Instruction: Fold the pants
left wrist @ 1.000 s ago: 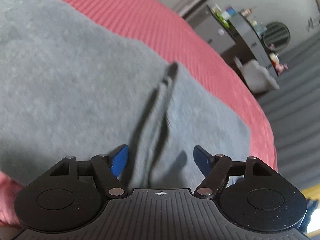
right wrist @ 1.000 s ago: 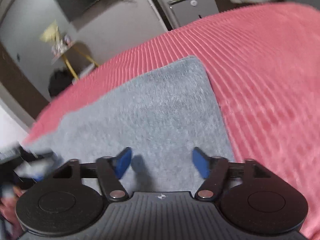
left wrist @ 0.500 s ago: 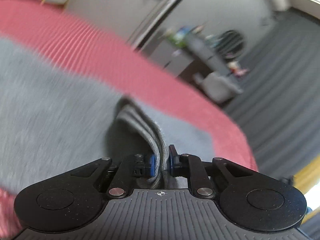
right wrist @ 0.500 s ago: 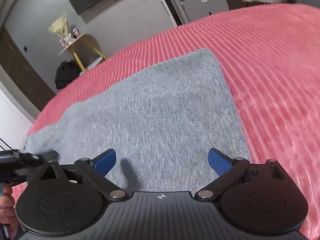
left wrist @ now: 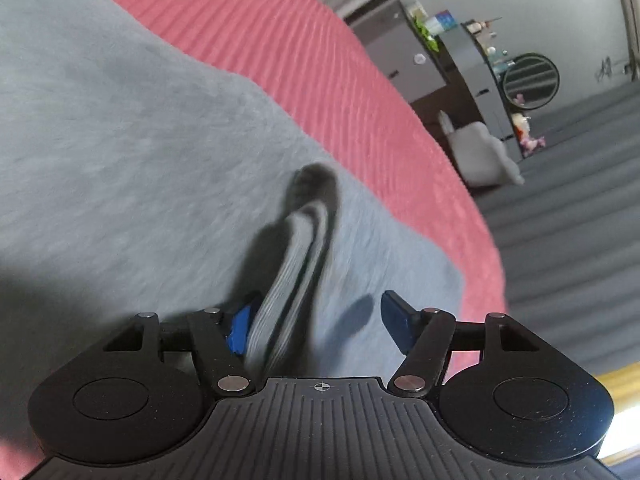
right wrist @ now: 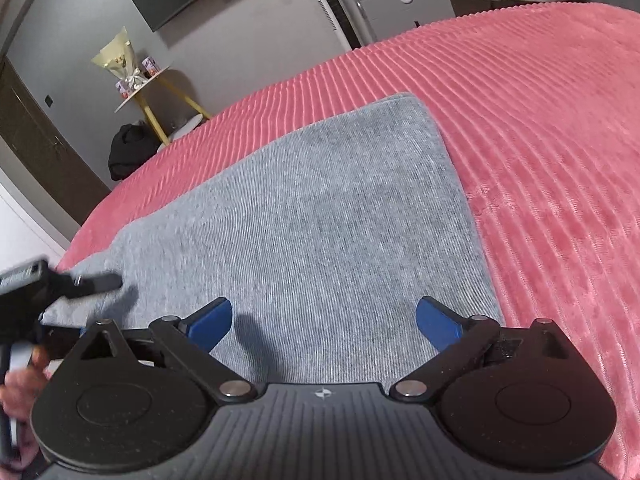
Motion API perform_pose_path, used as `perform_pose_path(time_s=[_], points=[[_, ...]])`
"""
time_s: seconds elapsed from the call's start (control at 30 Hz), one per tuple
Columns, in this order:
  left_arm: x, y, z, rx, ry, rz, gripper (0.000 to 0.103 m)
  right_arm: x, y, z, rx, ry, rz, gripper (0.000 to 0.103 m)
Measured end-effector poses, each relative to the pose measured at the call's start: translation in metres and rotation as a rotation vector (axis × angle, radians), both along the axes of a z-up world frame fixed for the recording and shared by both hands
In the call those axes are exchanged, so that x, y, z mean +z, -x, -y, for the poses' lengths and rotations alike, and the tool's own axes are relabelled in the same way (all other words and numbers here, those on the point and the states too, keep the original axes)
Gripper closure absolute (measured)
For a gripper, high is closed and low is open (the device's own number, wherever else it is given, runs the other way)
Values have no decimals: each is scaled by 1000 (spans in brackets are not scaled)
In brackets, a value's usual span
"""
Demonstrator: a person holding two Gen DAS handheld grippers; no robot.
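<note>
Pants (right wrist: 320, 216), grey ribbed knit folded to a flat rectangle, lie on the pink corduroy-ribbed bedspread (right wrist: 540, 128). At the left, the left gripper (left wrist: 316, 316) has its jaws opening: a raised ridge of stacked fabric edges (left wrist: 296, 252) stands between them against the left blue pad, clear of the right; motion blur softens it. The right gripper (right wrist: 324, 320) hovers over the pants, its 2 fingers wide apart, holding nothing.

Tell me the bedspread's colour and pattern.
Pinkish-red with ribbed stripes, bedspread clearest in the right wrist view.

Left tool (left wrist: 316, 320) opening; right tool (right wrist: 324, 322) spread wide.
</note>
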State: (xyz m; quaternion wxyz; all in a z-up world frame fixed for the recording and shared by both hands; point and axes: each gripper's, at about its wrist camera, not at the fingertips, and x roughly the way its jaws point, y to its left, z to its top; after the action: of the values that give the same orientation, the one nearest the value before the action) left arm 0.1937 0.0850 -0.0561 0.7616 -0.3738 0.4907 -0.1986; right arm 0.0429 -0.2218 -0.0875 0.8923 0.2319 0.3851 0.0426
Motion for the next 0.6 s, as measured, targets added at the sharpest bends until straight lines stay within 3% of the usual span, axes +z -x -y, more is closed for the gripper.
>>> perform_pose_path(time_s=[0.1,0.13,0.17,0.27,0.33,0.4,0.47,0.53,0.6], points=[[-4,-22,15,-34,60,-7,71,-1,2,3,-6,-19,8,4],[-3,-22,17,-23,54,18,84,-1,3,4,-7,-25,12,4],[4,-21,20,-1,35,73,88,-1,3,5,-9,-31,15,4],[34,2,24,32,-48,341,90,-1,5,9,-28,-46,30,11],[44,26,27,18,-136,442,89,-2,7,13,-51,-60,36,25],[41,32,33,11,-267,418,85,-4,9,20,-75,-86,38,36],[32,29,37,72,-462,319,72,-6,10,26,-97,-114,31,40],[34,35,32,135,-500,306,61,-7,10,28,-99,-129,31,40],[48,47,34,248,-568,330,61,-8,11,27,-96,-118,29,39]])
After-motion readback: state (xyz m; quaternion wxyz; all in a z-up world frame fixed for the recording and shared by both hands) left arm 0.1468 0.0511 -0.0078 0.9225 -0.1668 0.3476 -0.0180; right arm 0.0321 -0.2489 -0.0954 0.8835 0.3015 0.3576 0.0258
